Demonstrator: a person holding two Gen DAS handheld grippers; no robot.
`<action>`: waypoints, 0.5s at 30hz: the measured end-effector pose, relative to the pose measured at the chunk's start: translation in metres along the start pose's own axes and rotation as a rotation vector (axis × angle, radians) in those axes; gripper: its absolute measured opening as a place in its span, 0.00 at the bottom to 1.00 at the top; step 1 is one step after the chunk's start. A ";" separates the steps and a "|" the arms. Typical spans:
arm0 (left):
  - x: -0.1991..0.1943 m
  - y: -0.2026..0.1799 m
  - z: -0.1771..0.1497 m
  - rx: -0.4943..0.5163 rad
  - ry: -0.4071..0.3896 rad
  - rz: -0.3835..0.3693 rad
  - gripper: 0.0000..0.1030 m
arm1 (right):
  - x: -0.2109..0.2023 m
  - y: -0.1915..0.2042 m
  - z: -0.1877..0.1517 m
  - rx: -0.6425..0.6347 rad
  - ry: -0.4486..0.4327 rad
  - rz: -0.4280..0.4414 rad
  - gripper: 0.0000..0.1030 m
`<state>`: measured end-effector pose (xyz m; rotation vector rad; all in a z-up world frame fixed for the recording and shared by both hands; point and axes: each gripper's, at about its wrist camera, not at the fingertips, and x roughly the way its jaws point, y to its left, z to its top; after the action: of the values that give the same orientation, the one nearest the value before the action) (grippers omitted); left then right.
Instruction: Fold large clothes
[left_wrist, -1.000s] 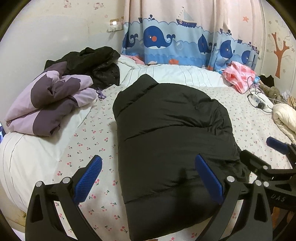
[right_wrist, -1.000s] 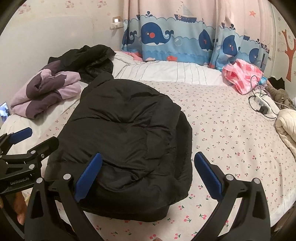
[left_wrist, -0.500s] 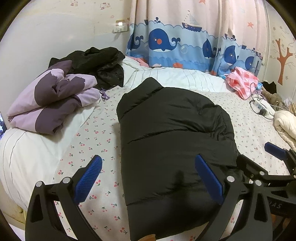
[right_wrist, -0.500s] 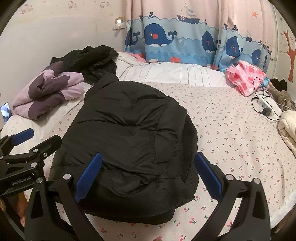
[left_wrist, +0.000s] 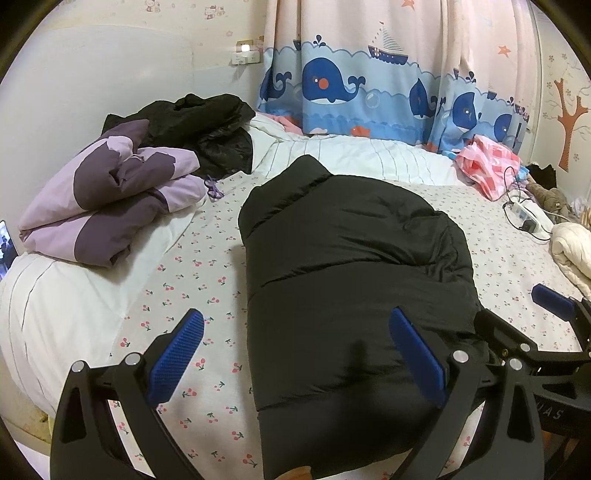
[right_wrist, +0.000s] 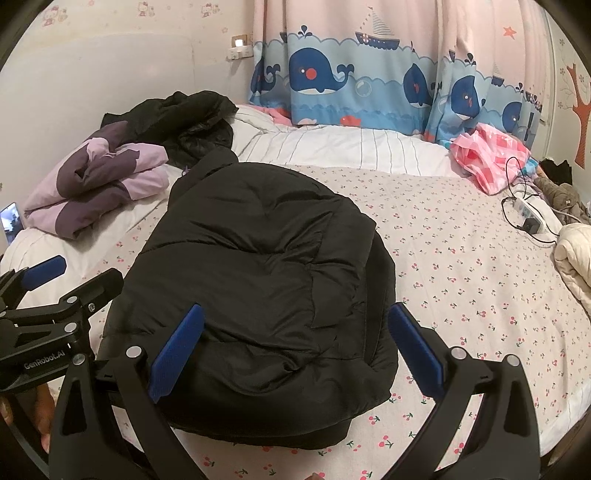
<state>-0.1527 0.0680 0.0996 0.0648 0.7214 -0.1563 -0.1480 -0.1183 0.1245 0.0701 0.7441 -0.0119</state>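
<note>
A black puffer jacket (left_wrist: 347, 273) lies folded into a long bundle on the cherry-print bed sheet (left_wrist: 184, 280), collar end away from me. It also shows in the right wrist view (right_wrist: 266, 280). My left gripper (left_wrist: 295, 365) is open and empty, held above the jacket's near left edge. My right gripper (right_wrist: 295, 354) is open and empty above the jacket's near right part. Each gripper shows at the side of the other's view.
A folded purple jacket (left_wrist: 107, 206) and a crumpled black garment (left_wrist: 199, 125) lie at the far left. A pink garment (left_wrist: 487, 166), a power strip with cables (left_wrist: 524, 214) and a cream garment (left_wrist: 572, 251) lie at the right. A whale curtain (left_wrist: 369, 92) hangs behind the bed.
Both grippers have drawn back and risen slightly from the jacket, staying open. The jacket lies as before.
</note>
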 end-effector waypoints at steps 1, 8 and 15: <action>0.000 -0.001 0.000 0.003 -0.002 0.002 0.93 | 0.000 0.000 0.000 0.000 0.001 0.002 0.93; 0.001 0.001 0.001 -0.012 0.011 -0.013 0.93 | 0.002 -0.002 -0.001 0.003 0.006 0.002 0.93; 0.003 0.002 0.001 -0.026 0.035 -0.033 0.93 | 0.007 -0.008 0.000 0.001 0.037 -0.025 0.93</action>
<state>-0.1494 0.0699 0.0977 0.0313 0.7593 -0.1778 -0.1431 -0.1258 0.1193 0.0618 0.7815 -0.0346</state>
